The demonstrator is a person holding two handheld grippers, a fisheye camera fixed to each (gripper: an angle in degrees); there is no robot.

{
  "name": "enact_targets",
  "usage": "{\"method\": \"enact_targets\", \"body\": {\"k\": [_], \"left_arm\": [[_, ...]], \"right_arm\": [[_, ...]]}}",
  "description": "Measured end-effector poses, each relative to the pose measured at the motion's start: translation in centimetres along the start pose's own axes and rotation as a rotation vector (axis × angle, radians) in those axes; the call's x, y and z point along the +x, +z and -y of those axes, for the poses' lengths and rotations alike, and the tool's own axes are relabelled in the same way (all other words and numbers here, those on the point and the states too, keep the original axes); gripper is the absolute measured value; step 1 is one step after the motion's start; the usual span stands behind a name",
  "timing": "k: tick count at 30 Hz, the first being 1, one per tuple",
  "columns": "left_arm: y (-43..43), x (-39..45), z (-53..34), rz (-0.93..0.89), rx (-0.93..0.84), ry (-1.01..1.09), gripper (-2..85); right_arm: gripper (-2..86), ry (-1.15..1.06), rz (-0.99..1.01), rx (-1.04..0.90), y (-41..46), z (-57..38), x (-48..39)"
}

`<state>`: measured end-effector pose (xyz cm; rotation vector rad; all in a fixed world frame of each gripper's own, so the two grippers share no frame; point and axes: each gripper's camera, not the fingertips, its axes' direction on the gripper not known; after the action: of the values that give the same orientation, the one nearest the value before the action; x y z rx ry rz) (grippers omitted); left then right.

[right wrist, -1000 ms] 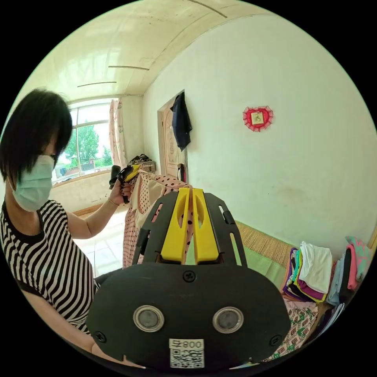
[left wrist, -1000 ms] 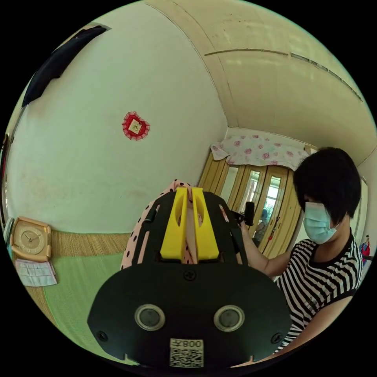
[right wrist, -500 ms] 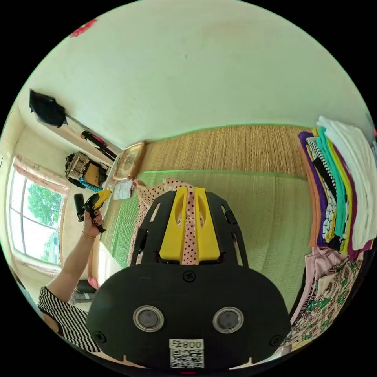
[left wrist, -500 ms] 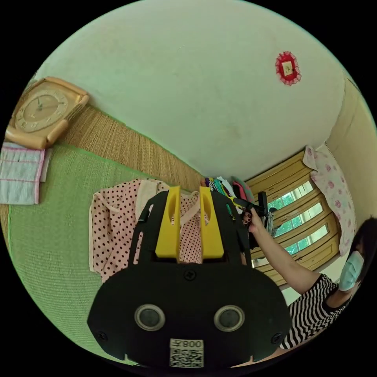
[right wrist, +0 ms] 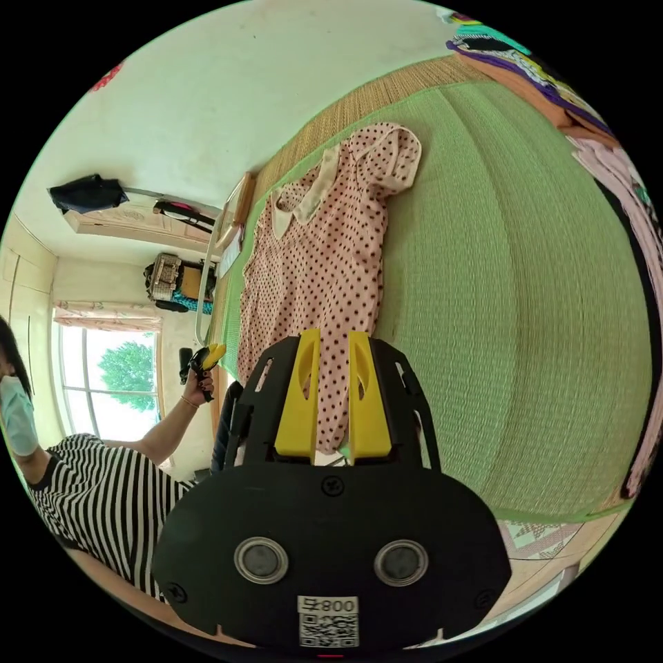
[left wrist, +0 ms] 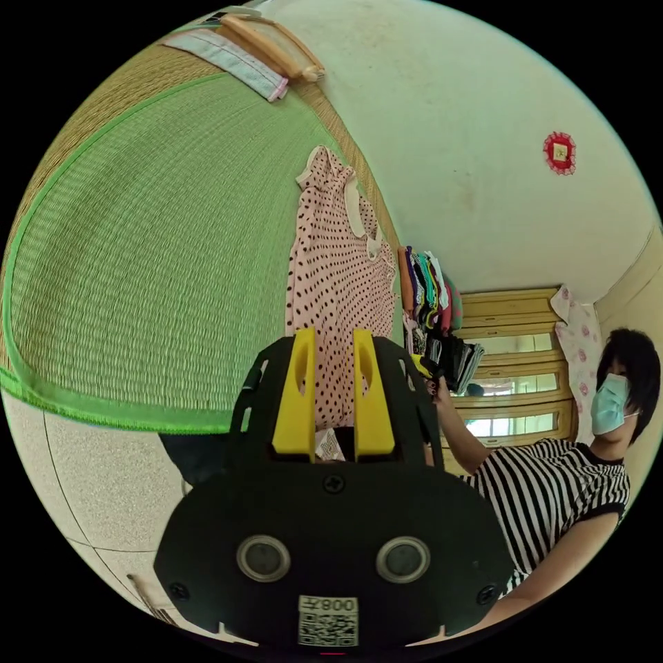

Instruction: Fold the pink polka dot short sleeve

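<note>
Bare green mat [left wrist: 152,262] lies wide left of the pink polka dot short sleeve [left wrist: 342,276], spread flat beside stacked clothes [left wrist: 425,290], while left gripper [left wrist: 333,345] and right gripper [right wrist: 331,349] hover, jaws spread, empty.

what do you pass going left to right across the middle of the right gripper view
person's striped top → left gripper held up in a hand → pink polka dot short sleeve lying flat → green mat → stack of folded clothes at the edge
</note>
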<state>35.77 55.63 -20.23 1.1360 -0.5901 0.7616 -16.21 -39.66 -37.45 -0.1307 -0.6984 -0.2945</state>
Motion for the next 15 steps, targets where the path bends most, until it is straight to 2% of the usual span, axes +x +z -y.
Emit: {"method": "enact_targets", "body": {"k": [6, 11, 15], "left_arm": [[4.3, -0.5, -9.2, 0.092, -0.119, -0.026, 9.0], [8.7, -0.9, -11.8, 0.141, -0.173, -0.029, 7.7], [12.4, -0.8, -12.5, 0.233, -0.228, -0.010, 3.2]], "right_arm": [[8.2, 0.041, -0.063, -0.111, 4.1, -8.3, -1.1], [7.5, 0.064, -0.089, -0.152, 7.1, -9.1, -1.0], [3.8, 0.098, -0.140, -0.158, 8.2, -8.7, -0.7]]}}
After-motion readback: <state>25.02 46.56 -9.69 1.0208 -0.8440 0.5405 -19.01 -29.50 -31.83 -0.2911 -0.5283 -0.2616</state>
